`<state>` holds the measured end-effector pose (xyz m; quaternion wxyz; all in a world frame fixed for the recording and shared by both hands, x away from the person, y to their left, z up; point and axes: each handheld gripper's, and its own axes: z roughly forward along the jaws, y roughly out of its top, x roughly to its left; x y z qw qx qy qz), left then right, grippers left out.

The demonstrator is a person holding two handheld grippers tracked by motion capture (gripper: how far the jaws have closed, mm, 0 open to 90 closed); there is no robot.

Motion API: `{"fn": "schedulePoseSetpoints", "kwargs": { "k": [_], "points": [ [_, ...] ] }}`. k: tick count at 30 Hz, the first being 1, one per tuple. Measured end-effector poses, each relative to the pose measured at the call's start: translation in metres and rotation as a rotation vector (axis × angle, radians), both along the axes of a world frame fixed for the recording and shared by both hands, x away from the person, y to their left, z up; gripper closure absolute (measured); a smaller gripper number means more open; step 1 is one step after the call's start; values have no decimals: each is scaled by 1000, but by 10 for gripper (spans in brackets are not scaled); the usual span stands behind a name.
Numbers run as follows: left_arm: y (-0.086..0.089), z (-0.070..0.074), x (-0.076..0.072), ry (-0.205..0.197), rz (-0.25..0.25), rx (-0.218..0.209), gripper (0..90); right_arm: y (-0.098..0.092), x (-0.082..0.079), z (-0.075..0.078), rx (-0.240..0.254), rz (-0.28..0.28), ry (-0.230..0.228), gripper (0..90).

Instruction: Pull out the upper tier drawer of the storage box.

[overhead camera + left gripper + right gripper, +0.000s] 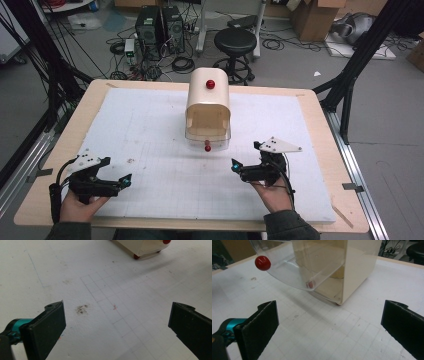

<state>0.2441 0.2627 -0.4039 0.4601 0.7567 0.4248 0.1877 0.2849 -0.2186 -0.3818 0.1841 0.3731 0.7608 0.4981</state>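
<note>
While the bread box (208, 111) sits mid-tabletop (45, 176), far of both hand-held grippers, its clear roll-front door (294, 267) hangs partly open with the red knob (262, 263) at its lower edge. My read: box is a light, rigid, cream shell, likely to skid on its small red feet (136, 256) if pushed; door is thin, slick plastic, so no edge pinch. Grab point is the knob: small, round, hard, wants a centred squeeze. Right hand-held gripper (329, 322): jaws spread wide, nothing between them, touching nothing, just short of the box's open front. Left hand-held gripper (117, 322): also spread wide and empty, well left of the box, over bare gridded sheet (130, 322).
</note>
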Motion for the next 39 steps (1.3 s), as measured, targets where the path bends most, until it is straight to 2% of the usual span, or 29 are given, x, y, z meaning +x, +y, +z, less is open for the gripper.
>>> {"fn": "schedulePoseSetpoints", "kwargs": {
  "k": [10,39],
  "points": [
    [2,0,-2,1,1,-5,17,-16,6,-4,-19,-11,21,1],
    [3,-1,-3,15,-12,-24,18,-67,-9,-15,-17,-93,38,1]
  ]
}}
